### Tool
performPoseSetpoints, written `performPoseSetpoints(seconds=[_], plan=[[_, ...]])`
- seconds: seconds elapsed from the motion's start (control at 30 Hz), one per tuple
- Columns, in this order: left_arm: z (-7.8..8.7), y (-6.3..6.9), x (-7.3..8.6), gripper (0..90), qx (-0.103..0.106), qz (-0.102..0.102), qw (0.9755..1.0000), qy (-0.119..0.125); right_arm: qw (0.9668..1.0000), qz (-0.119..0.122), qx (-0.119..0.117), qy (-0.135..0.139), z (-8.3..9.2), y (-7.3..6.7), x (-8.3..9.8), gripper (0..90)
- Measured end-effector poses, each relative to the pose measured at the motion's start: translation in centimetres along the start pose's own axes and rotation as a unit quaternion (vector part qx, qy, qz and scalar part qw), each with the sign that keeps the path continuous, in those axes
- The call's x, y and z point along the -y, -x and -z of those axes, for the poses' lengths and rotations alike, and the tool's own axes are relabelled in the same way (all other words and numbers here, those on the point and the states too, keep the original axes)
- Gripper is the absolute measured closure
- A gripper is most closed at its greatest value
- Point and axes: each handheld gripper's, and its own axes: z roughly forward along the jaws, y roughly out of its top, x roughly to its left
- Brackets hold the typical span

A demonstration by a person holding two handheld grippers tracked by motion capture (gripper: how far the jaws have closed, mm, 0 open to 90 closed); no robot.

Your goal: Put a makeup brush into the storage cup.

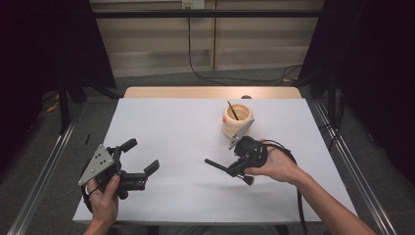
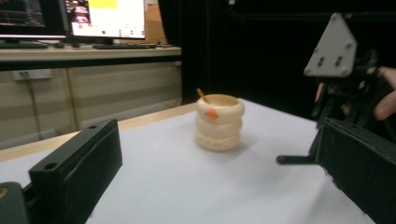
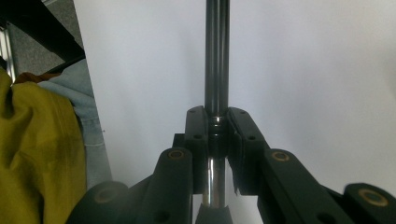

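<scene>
A: What's in the pot?

B: The cream holder (image 1: 237, 119) is shaped like three stacked rings, smooth and matte, with a small orange spot on its side. It stands on the white table (image 1: 171, 122) toward the far right. A thin brown stick (image 1: 232, 110) leans inside it, tip above the rim. Its lower end is hidden by the wall.

A: And the right gripper (image 1: 234, 169)?

B: Its jaws are clamped on a slim dark metal rod (image 3: 216, 56), glossy and round (a pen or brush handle, I can't tell which). In the high view the rod sticks out toward the left, just above the table, near the holder but apart from it. Its far end is cut off in the right gripper view.

A: The left gripper (image 1: 142, 156)?

B: It is held by the left hand (image 1: 103, 198) near the table's left front. Its jaws stand wide apart, with nothing between them. They are blocky, matte black, with screw holes.

A: Anything unclear?

B: A yellow cloth (image 3: 32, 154) at the edge of the right gripper view; I can't tell what it is.
</scene>
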Motion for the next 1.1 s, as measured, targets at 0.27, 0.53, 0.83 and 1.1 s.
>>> performPoseSetpoints(seconds=[0.27, 0.53, 0.83, 1.1], plan=[[-1.2, -0.5, -1.8, 0.0, 0.019, -0.002, 0.9996, 0.022, 1.0000, -0.003, -0.002, -0.002, 0.0, 0.0, 0.1, 78.9], [-3.2, -0.2, -2.4, 0.1, 0.049, -0.031, 0.9983, 0.006, 1.0000, 0.000, -0.005, -0.006, -0.2, 0.2, 0.1, 78.9], [-5.9, 1.3, -3.3, 0.4, 0.096, -0.055, 0.9938, -0.013, 0.9999, -0.001, -0.007, -0.009, -0.3, 0.3, 0.0, 79.0], [-8.4, 2.5, -3.7, 0.0, 0.128, -0.049, 0.9902, -0.025, 0.9999, -0.004, -0.008, -0.009, -0.1, 0.3, 0.1, 78.9]])
